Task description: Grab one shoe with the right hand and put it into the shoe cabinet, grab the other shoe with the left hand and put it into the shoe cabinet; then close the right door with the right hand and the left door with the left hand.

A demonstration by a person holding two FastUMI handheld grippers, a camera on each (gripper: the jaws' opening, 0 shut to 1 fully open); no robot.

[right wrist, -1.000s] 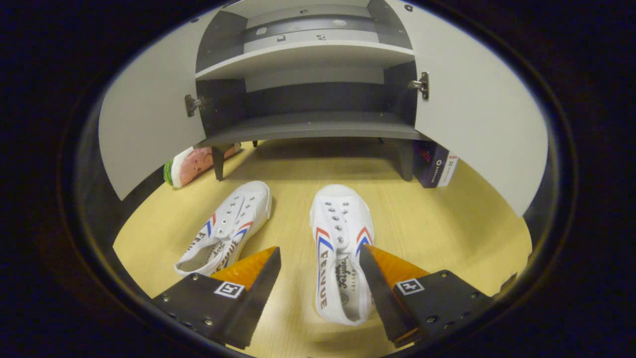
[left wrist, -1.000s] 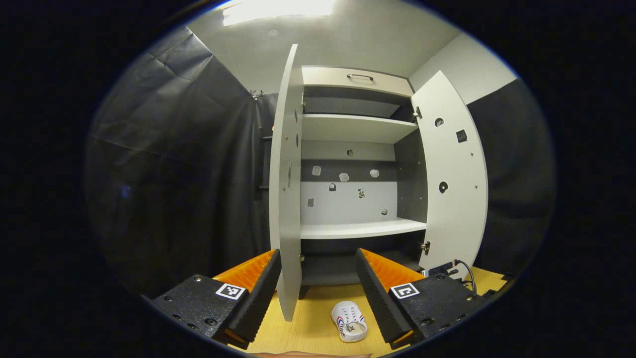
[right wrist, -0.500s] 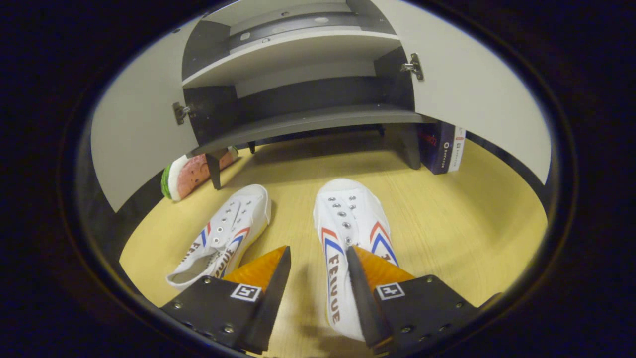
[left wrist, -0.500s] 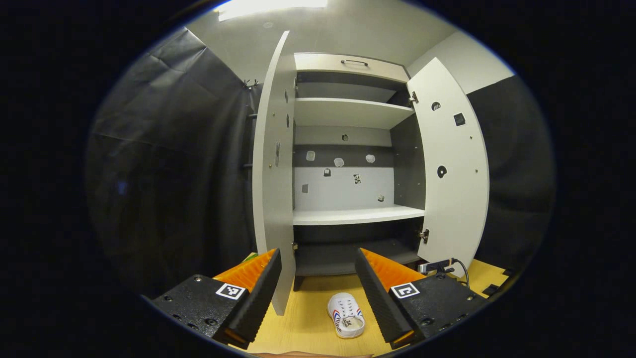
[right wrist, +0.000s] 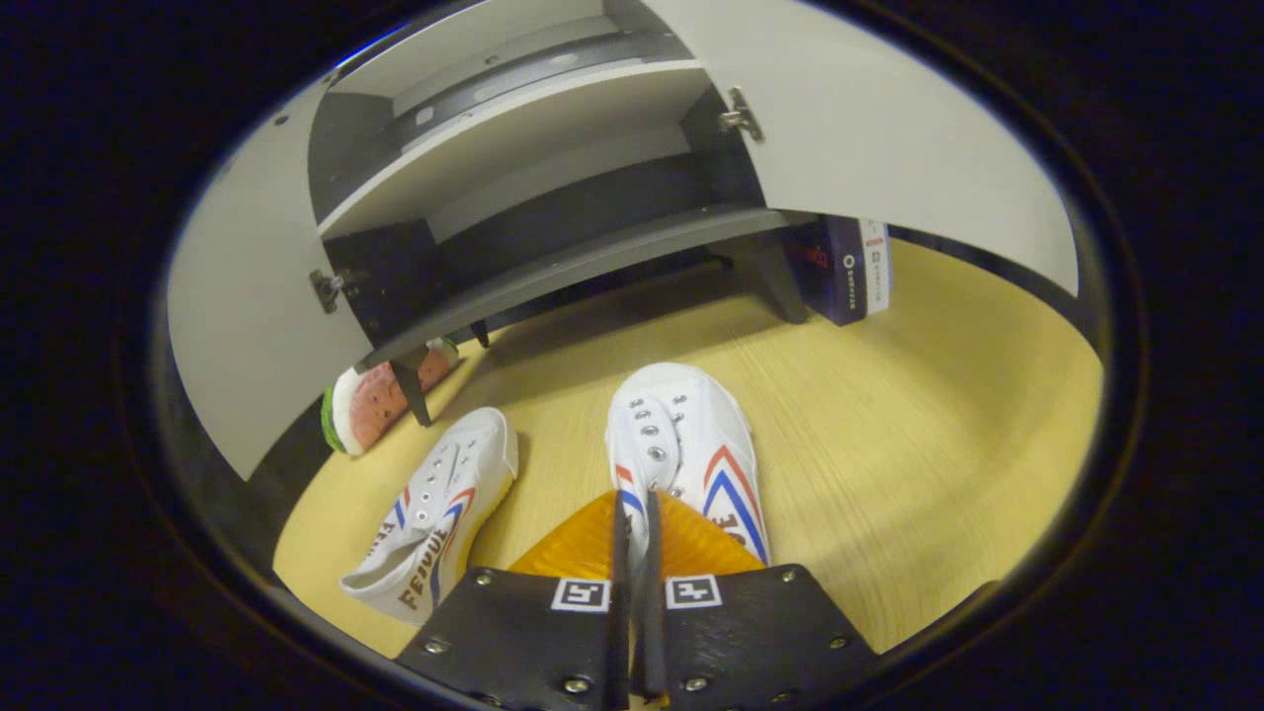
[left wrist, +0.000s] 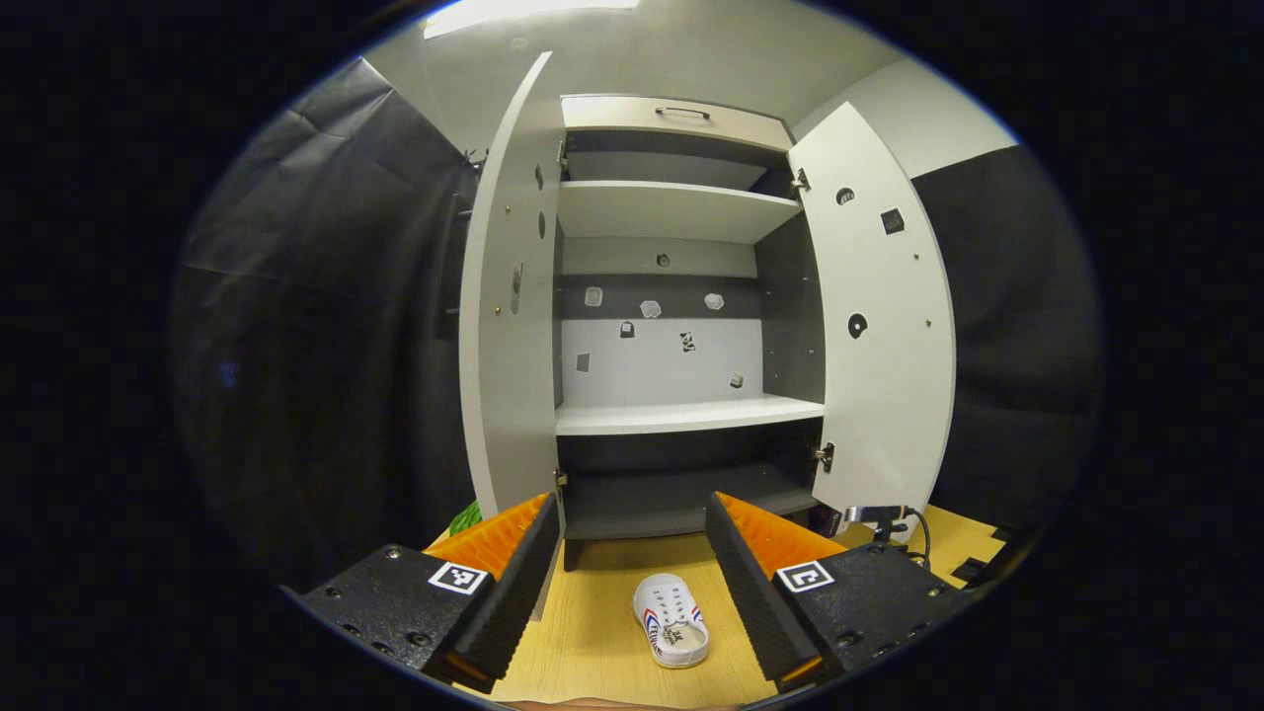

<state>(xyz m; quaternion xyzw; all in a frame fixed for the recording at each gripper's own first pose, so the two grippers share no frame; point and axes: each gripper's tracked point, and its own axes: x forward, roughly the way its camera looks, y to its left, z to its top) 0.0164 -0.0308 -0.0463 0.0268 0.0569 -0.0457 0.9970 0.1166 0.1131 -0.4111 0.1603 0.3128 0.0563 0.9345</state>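
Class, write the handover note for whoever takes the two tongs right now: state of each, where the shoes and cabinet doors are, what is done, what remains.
Right tongs: shut on the right-hand shoe, which is on the floor in front of the cabinet.
Left tongs: open, empty, held back facing the cabinet.
Other shoe: on the floor to the left, untouched.
Left door and right door: both open. Shelves hold no shoes.
Done: first shoe gripped.
Left: put it in the cabinet, then the second shoe with the left tongs, then close the right door, then the left.
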